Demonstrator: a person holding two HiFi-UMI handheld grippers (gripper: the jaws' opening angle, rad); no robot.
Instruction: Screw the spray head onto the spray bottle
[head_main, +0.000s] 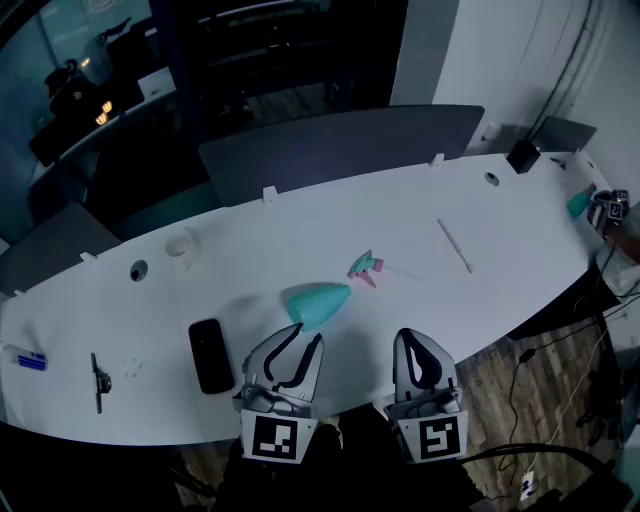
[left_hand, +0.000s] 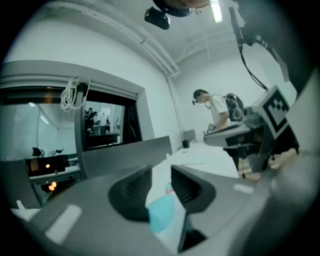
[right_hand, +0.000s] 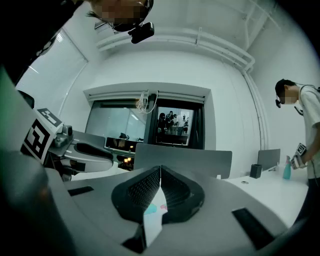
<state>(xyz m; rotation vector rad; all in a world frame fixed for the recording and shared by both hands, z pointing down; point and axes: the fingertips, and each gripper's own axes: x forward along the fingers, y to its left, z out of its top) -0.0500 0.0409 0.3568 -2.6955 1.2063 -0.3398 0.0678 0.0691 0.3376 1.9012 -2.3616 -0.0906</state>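
Left hand-held gripper (left_hand: 161, 174), jaws slightly apart, teal spray bottle (left_hand: 162, 214) in the gap, white table (left_hand: 210, 157) beyond.

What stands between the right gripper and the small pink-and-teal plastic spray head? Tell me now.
Nothing visible does. Only bare white table lies between the right gripper and the spray head. The teal plastic spray bottle lies off to the left, in front of the left gripper.
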